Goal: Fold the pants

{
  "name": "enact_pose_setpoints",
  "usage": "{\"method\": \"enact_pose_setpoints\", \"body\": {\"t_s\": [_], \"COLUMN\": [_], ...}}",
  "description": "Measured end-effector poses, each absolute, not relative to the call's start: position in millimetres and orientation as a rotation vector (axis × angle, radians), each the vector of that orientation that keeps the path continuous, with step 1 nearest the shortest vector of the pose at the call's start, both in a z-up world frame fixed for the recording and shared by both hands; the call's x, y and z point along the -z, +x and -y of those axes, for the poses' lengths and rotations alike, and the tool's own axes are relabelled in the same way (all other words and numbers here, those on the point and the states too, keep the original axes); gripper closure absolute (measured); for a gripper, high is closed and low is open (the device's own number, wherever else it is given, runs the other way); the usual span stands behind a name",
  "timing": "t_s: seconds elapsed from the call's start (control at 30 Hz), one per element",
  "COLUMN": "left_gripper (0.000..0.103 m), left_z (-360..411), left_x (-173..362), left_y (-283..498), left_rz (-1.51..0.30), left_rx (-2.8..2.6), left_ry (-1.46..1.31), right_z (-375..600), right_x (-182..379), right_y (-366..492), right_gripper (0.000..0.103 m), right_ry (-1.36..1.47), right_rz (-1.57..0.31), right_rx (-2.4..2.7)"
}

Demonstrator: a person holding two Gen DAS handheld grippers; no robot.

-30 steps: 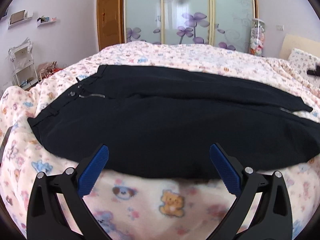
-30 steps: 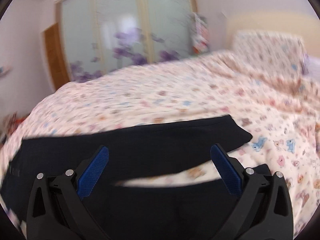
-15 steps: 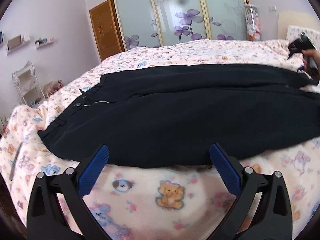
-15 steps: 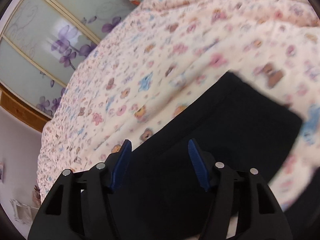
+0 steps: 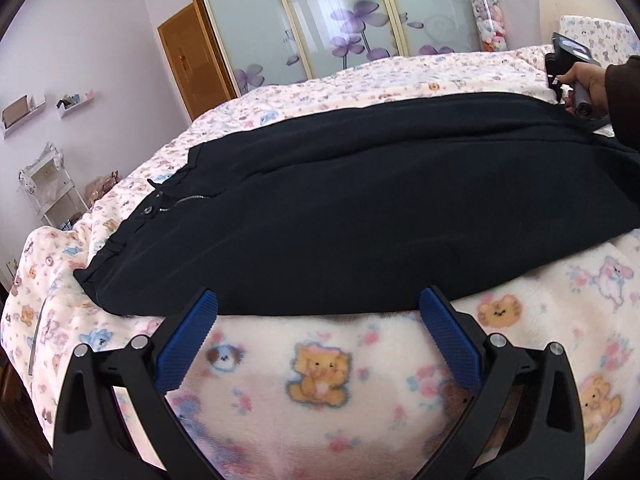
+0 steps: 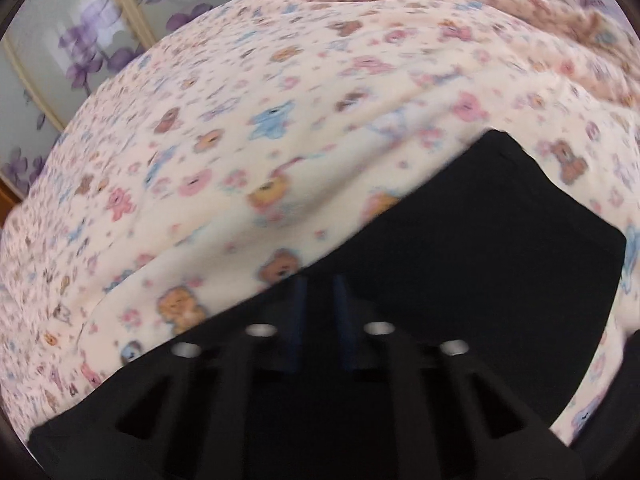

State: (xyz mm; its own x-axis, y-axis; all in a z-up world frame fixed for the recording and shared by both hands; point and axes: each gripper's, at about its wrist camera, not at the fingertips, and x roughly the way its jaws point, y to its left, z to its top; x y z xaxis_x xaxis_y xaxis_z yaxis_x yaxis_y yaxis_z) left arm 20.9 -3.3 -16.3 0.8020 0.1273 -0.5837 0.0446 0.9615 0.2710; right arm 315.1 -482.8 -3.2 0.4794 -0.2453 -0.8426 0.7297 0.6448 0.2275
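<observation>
**One Gripper Pinches, One Waits**

On the far left, a white shelf rack [image 5: 48, 188] stands by the wall, away from the work. Next comes the bed with its teddy-bear blanket [image 5: 320, 372]. The black pants [image 5: 360, 216] lie flat across the blanket, stretched out long. The waist end, with a button and zipper [image 5: 188, 199], is on the left side. The legs run off to the right. Laying them flat like this makes them easy to fold.

The left gripper [image 5: 318, 312] hangs just above the near edge of the pants, close to the waist part. Its blue fingers [image 5: 188, 344] stand wide apart and hold nothing. It looks ready to grab that edge.

Far on the right, a hand [image 5: 584, 88] holds the right gripper [image 6: 318, 292] down at the leg end. Its jaws have just been closing, and now they are pinched together on the black cloth near the edge of the leg. It is too blurry to see just how much cloth is caught. I think the leg end will be lifted over toward the waist.
</observation>
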Motion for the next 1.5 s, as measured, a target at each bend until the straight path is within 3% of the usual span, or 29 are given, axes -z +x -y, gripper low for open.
{"method": "enact_pose_setpoints", "body": {"t_s": [0.3, 0.43, 0.5, 0.53, 0.57, 0.63, 0.8, 1.03, 1.1, 1.17, 1.27, 1.37, 1.5], "left_gripper": [0.002, 0.002, 0.002, 0.002, 0.002, 0.002, 0.002, 0.002, 0.002, 0.002, 0.002, 0.002, 0.002], "left_z": [-3, -4, -5, -6, -6, -5, -2, -3, -3, -4, -4, -5, -5], "left_x": [20, 22, 23, 23, 24, 25, 27, 28, 28, 29, 29, 29, 29], "left_y": [25, 26, 28, 29, 30, 31, 33, 37, 39, 41, 41, 42, 42], "left_rz": [-0.689, -0.703, -0.712, -0.719, -0.725, -0.732, -0.741, -0.753, -0.754, -0.759, -0.760, -0.761, -0.759], "left_rx": [-0.016, -0.014, -0.008, -0.004, -0.001, -0.001, -0.008, -0.005, -0.004, -0.002, 0.001, 0.002, 0.001], "left_ry": [0.254, 0.249, 0.241, 0.235, 0.232, 0.234, 0.249, 0.245, 0.244, 0.240, 0.236, 0.233, 0.236], "right_z": [516, 510, 509, 513, 520, 527, 518, 525, 515, 514, 525, 540, 550], "right_x": [3, -15, -19, -19, -17, -17, -29, 5, 14, 14, 11, 6, 3], "right_y": [254, 259, 267, 268, 269, 268, 284, 318, 330, 324, 310, 280, 242], "right_gripper": [0.103, 0.102, 0.092, 0.076, 0.050, 0.026, 0.027, 0.027, 0.037, 0.062, 0.077, 0.090, 0.094], "right_ry": [0.892, 0.665, 0.619, 0.659, 0.727, 0.816, 0.572, 0.434, 0.347, 0.361, 0.485, 0.692, 0.883], "right_rz": [-0.690, -0.721, -0.764, -0.784, -0.796, -0.798, -0.799, -0.934, -0.947, -0.907, -0.833, -0.735, -0.615], "right_rx": [0.429, 0.400, 0.366, 0.345, 0.333, 0.366, 0.673, 0.922, 0.939, 0.956, 0.900, 0.790, 0.629]}}
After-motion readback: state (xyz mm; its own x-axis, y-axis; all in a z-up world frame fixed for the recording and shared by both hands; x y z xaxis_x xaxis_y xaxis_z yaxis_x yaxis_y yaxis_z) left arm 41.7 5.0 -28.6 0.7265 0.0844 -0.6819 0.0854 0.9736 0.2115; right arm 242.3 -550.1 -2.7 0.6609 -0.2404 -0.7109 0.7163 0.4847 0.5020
